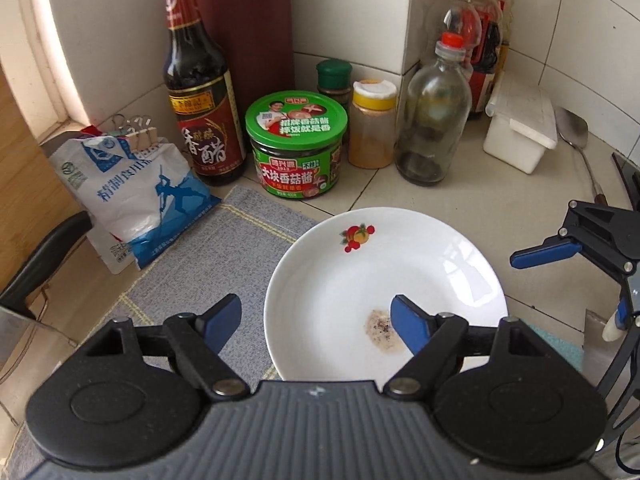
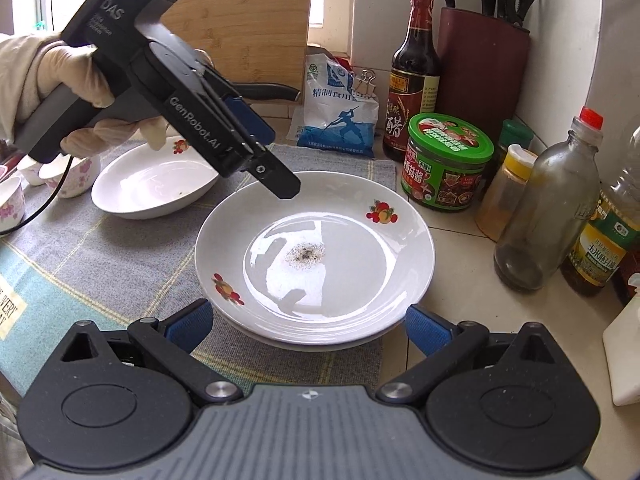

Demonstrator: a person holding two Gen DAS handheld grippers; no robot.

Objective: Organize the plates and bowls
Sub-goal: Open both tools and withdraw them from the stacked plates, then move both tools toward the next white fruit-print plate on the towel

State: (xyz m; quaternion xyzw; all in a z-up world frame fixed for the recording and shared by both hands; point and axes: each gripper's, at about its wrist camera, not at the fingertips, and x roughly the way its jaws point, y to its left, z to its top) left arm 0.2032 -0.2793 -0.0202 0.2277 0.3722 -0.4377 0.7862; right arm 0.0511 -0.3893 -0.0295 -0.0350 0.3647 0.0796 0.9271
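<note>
Left gripper [image 1: 316,320] hangs above the near-left rim of the top plate [image 1: 384,292], jaws apart, nothing between the blue pads [image 1: 408,328]; one pad sits over the plate, the other over the grey mat [image 1: 224,248] left of the plate. No contact with the plate that I can see. From the right wrist view the same gripper [image 2: 280,188] is tilted down over the plate's far-left edge, held by a gloved hand [image 2: 80,92].

Right gripper [image 2: 308,328] is at the plate's near rim, jaws wide apart, blue fingertips [image 2: 428,330] on either side of the rim, not pressing on it. Nothing held.

Plate [image 2: 316,256] is white with fruit prints and a dark speckled stain in the middle. It rests on a second plate; only the lower one's edge shows underneath. Stack lies half on the mat, half on the tiled counter [image 2: 452,308].

Left of the plate: a white bowl [image 2: 152,188] with the same fruit print, on the mat, well apart from the stack. Further left, small flowered cups [image 2: 72,176].

Behind the plate: salt bag [image 2: 336,120], dark vinegar bottle [image 2: 412,76], green-lidded jar [image 2: 448,164], knife block [image 2: 480,68]. Right of the plate: yellow-capped spice shaker [image 2: 508,192], clear bottle with red cap [image 2: 548,208], oil bottle [image 2: 608,240].

Cutting board [image 2: 248,20] leans on the wall behind the bowl.
</note>
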